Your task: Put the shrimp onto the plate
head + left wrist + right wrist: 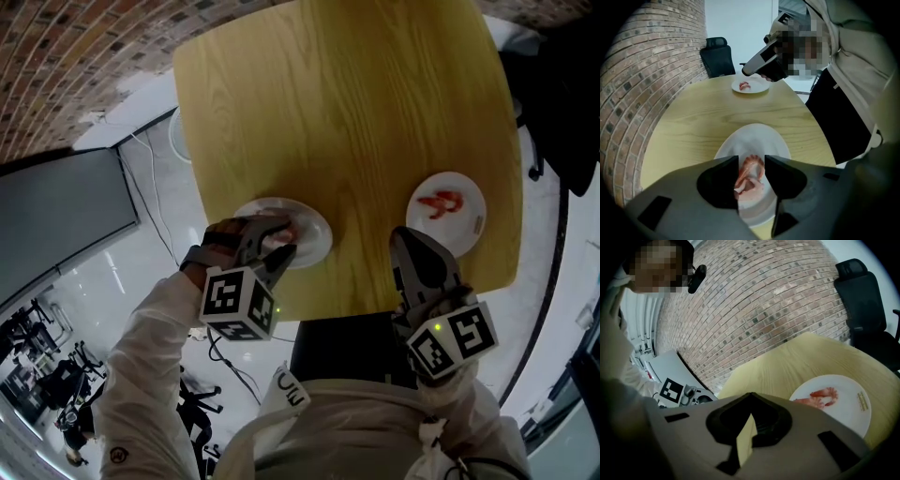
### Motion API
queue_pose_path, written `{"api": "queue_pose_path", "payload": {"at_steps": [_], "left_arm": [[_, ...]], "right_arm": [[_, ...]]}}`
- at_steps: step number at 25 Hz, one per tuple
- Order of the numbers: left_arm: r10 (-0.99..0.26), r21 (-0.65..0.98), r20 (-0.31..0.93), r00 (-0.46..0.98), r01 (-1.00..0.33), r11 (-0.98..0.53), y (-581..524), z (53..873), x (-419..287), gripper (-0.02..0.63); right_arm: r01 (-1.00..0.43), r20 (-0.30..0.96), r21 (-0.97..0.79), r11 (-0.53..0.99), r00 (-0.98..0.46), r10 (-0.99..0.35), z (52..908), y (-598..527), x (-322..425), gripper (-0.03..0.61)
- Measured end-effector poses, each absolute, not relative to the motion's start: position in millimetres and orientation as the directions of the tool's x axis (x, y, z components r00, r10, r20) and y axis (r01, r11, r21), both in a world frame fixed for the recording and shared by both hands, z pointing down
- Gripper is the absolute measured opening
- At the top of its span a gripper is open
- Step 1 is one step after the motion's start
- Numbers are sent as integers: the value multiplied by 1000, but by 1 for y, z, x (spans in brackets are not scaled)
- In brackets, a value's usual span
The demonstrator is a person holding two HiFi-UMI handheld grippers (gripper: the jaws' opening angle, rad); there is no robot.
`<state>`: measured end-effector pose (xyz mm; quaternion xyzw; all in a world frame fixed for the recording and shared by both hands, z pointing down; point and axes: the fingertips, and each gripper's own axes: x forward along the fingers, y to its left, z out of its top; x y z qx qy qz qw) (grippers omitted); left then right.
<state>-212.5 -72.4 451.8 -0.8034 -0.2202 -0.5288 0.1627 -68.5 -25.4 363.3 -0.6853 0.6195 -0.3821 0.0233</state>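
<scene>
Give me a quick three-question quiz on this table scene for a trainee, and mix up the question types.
1. True or false: the right gripper is gripping something.
2. What lies between the jaws of the left gripper? A) a shrimp B) a fork C) nothing
3. How many white plates are on the wooden table?

Key: 1 false. 2 A. 3 two, the left plate and the right plate.

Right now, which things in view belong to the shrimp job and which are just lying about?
Job: left gripper, shrimp between its jaws, plate beneath, second plate, second shrimp.
Lying about: office chair, brick wall, grey screen.
</scene>
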Motion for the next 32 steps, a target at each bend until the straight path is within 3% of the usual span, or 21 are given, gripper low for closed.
{"api": "queue_pose_path", "payload": {"at_steps": [9, 32], "left_arm": [[166, -43, 936, 310, 570, -820, -72, 456, -212, 156], [199, 34, 922, 331, 443, -896, -78, 456, -209, 153]], "right_arm": [[-822, 491, -521, -230, -69, -868, 366, -30, -75, 24], [-824, 505, -514, -238, -67, -860, 370, -35, -73, 25]]}}
